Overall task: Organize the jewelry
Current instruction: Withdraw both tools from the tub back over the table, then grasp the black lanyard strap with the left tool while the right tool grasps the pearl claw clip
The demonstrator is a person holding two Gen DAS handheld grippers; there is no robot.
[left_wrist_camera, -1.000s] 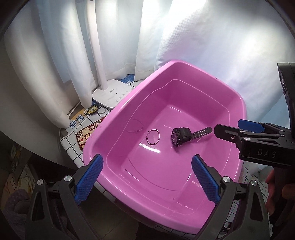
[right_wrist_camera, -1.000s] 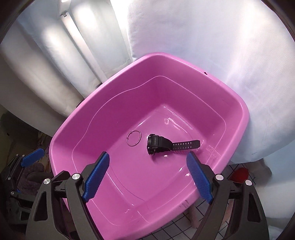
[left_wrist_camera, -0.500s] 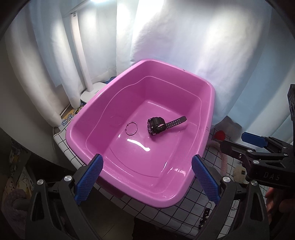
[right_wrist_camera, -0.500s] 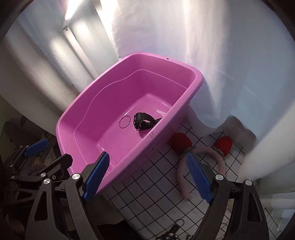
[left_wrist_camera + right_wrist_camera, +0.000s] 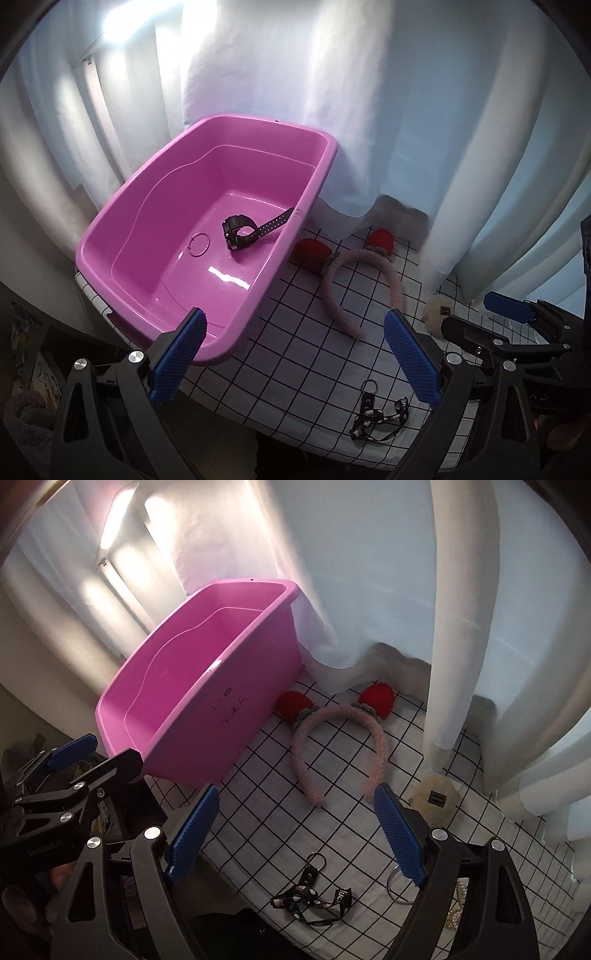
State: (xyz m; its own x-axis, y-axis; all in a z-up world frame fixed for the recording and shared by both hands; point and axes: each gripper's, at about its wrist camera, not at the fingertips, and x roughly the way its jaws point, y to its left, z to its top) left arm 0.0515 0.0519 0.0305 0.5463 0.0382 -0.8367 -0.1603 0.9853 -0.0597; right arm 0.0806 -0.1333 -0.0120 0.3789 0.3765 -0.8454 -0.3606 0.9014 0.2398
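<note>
A pink plastic tub (image 5: 325, 173) (image 5: 236, 686) stands at the left of a checked tablecloth. Inside it lie a black wristwatch (image 5: 243, 230) and a thin ring (image 5: 199, 244). Right of the tub lies a fuzzy pink headband (image 5: 336, 284) (image 5: 306, 738) with red pompoms. Near the front edge lies a black strap keychain (image 5: 376, 417) (image 5: 314, 897), and a metal bangle (image 5: 397, 888) sits beside it. My left gripper (image 5: 293, 354) hangs open over the tub's near corner, empty. My right gripper (image 5: 291, 834) is open above the cloth, nothing between its fingers.
White curtains (image 5: 369, 110) hang behind the table and drape onto the cloth. A round cream fuzzy item (image 5: 436, 797) lies at the right by the curtain. A gold chain piece (image 5: 456, 912) shows at the right edge. The table's front edge drops off just below the keychain.
Both grippers have swung right, away from over the tub's inside. The headband, keychain and cloth have come into view. Both stay open and empty; the watch and ring have not moved.
</note>
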